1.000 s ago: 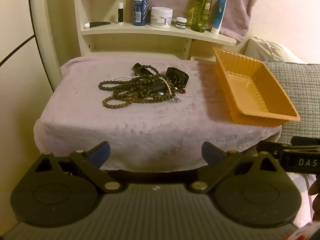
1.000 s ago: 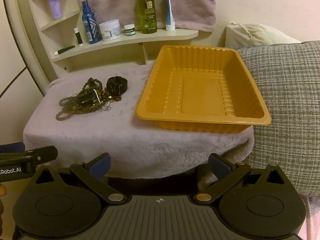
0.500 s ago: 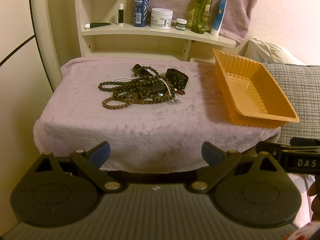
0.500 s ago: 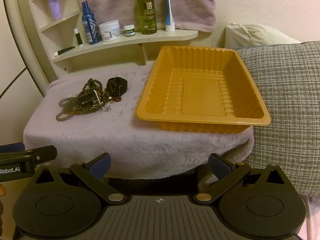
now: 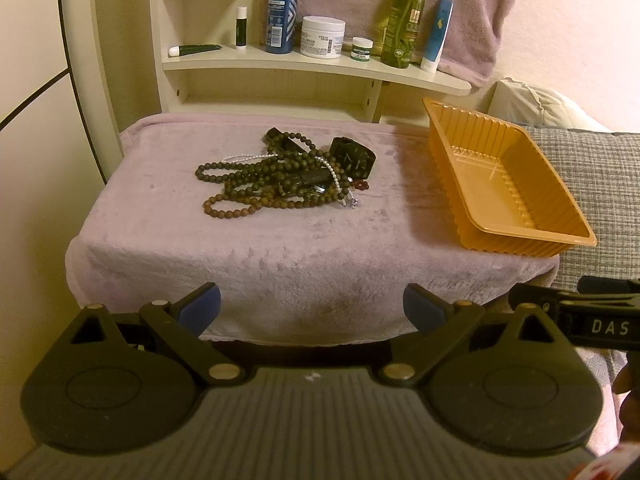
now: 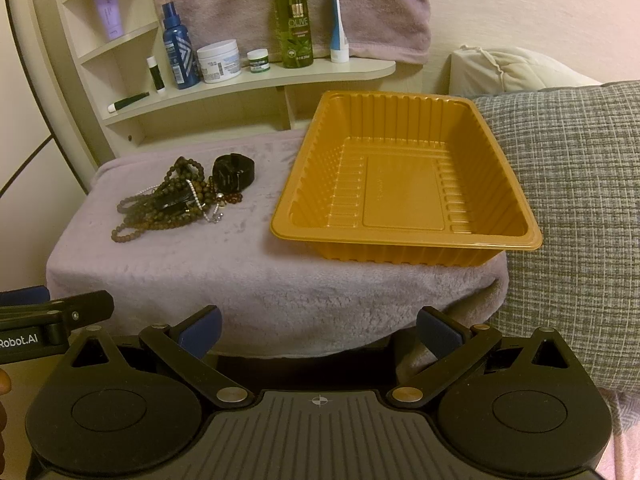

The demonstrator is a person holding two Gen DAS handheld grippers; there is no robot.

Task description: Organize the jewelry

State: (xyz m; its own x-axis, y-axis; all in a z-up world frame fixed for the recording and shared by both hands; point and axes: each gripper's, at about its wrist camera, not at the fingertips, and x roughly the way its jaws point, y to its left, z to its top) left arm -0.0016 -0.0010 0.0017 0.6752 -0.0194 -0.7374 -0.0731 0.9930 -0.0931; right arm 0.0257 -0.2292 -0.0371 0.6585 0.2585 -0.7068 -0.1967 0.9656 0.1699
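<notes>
- The jewelry pile [image 5: 286,174] lies tangled on the towel-covered desk [image 5: 280,256], left of the orange tray [image 6: 404,184], which is empty, probably to receive it.
- The left gripper [image 5: 311,308] and right gripper [image 6: 318,326] wait before the desk, fingers wide, holding nothing.

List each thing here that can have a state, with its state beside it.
Orange tray: empty, upright.
Bead necklaces: tangled in a heap on the towel.
Black bracelet: beside the heap.
Left gripper: open, empty.
Right gripper: open, empty.
</notes>
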